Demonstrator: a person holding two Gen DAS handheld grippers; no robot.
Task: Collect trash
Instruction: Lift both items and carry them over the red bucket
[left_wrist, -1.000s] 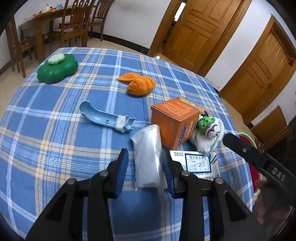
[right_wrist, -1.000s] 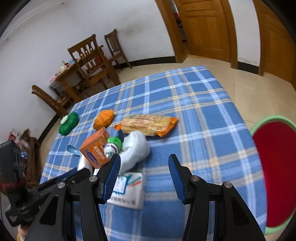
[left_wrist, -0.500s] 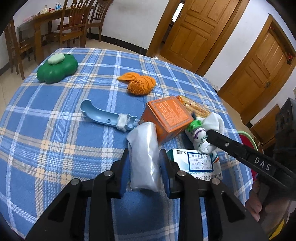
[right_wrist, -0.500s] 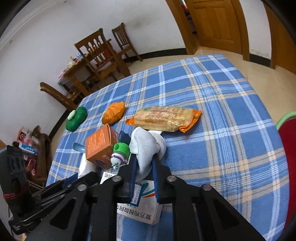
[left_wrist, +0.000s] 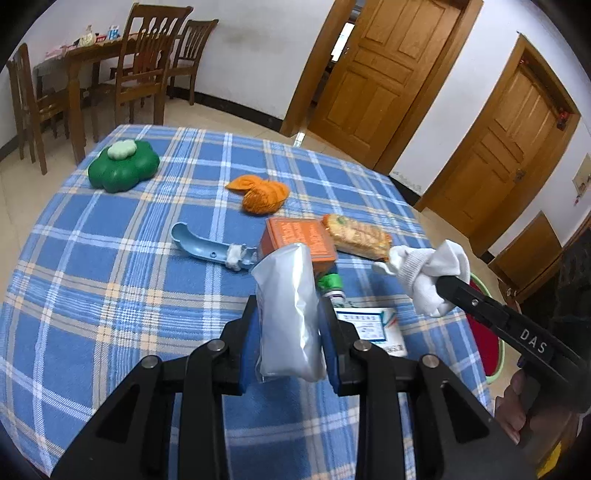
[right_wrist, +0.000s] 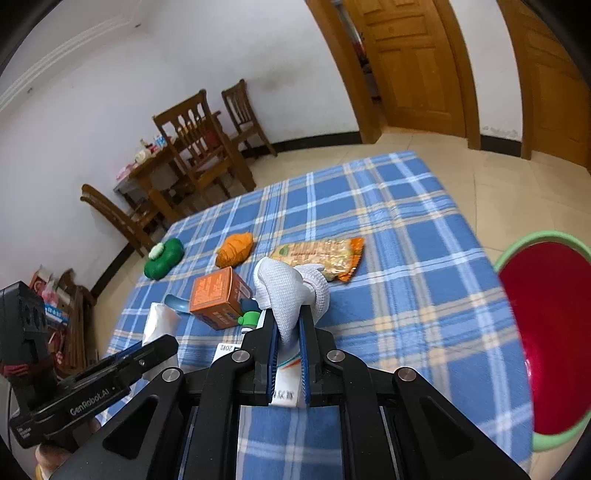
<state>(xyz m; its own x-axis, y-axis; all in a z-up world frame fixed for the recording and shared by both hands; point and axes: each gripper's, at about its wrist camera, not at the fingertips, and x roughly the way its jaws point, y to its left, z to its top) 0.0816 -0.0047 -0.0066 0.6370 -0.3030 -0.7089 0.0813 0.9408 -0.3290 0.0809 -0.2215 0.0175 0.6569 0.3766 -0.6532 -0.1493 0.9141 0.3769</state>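
My left gripper (left_wrist: 289, 306) is shut on a white plastic pouch (left_wrist: 286, 295), which it holds upright just above the blue checked tablecloth (left_wrist: 110, 258). My right gripper (right_wrist: 288, 317) is shut on a balled white sock (right_wrist: 282, 288), lifted off the table. In the left wrist view the sock (left_wrist: 424, 273) hangs at the right gripper's tip on the right. On the cloth lie an orange box (left_wrist: 299, 240), a snack packet (left_wrist: 358, 236), a green-capped little bottle (left_wrist: 330, 286) and a white printed pack (left_wrist: 369, 325).
A red bin with a green rim (right_wrist: 546, 332) stands on the floor right of the table. Farther back on the cloth are an orange knitted bundle (left_wrist: 264, 194), a green clover-shaped object (left_wrist: 122, 170) and a blue plastic scoop (left_wrist: 207, 251). Wooden chairs stand behind.
The right gripper's jaws went from wide open to shut on the sock and raised it. The left gripper's jaws tightened on the pouch and lifted it off the cloth.
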